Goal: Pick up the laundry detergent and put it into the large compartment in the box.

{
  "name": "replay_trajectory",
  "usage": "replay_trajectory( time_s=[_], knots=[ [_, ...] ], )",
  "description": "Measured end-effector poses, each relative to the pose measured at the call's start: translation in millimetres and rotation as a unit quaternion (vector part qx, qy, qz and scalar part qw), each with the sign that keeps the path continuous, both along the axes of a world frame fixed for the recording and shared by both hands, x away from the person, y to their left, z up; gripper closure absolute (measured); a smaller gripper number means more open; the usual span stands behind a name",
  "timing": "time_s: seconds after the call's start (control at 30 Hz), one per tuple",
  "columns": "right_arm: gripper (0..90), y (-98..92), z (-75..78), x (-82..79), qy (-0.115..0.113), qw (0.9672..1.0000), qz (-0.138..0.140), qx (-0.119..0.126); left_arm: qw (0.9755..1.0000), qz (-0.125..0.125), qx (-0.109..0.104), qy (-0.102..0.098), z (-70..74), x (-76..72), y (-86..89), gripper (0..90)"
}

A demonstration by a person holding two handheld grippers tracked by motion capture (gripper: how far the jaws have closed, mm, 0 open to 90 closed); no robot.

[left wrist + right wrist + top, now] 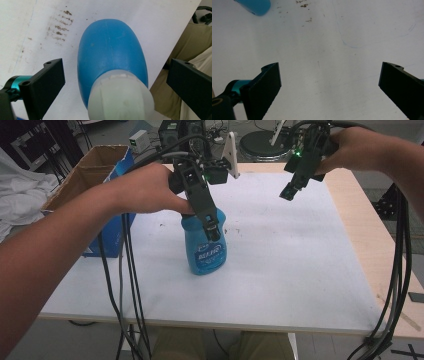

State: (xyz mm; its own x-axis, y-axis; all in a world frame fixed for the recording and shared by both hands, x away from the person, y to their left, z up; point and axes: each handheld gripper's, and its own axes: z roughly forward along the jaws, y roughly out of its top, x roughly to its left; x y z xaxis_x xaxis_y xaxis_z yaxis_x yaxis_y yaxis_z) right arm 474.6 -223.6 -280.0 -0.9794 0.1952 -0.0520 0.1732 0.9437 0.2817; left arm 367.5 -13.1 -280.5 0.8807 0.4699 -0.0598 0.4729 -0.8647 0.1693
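Left gripper sits over the blue bottle, centre of the high view, upright on the white table. Jaws apart, straddling the whitish cap without touching it; looks lined up for a grip on the neck. Bottle is opaque, so I can't tell what's in it. Right gripper, upper right, hangs above bare table, jaws wide apart, likely on standby. Cardboard box, upper left, is off the table's edge; contents not visible.

white-topped table: blue bottle upright near centre; brown smudges at its 2 o'clock.
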Motion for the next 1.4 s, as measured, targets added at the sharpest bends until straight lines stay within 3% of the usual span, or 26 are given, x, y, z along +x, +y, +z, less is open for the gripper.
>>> replay_trajectory(
  time_s=[0.3, 0.43, 0.5, 0.67, 0.73, 1.4],
  knots=[
    [3.3, 0.7, -0.2, 1.1, -0.001, 1.0000, 0.001, 0.004, 1.0000, -0.003, 0.004, 0.008, -6.5, 2.0, -1.5, 1.9],
    [3.3, 0.1, -0.3, 1.0, -0.001, 1.0000, -0.003, 0.001, 0.9999, -0.005, 0.005, 0.012, -7.6, 1.9, -2.3, 6.0],
    [3.3, -0.3, -0.4, 1.4, -0.001, 1.0000, -0.002, 0.003, 0.9999, -0.006, 0.002, 0.015, -7.8, 2.3, -2.1, 12.5],
    [3.3, -0.9, -0.3, 1.7, -0.001, 1.0000, -0.002, 0.002, 0.9999, -0.002, 0.002, 0.016, -8.4, 3.2, -2.2, 12.7],
    [3.3, -0.9, -0.7, 2.4, -0.003, 1.0000, 0.001, 0.004, 0.9998, -0.005, 0.002, 0.018, -8.1, 3.3, -2.0, 17.7],
    [3.3, 1.0, -0.9, 2.3, -0.003, 1.0000, 0.000, 0.003, 0.9998, -0.005, 0.002, 0.017, -8.3, 3.5, -1.5, 28.2]
  ],
)
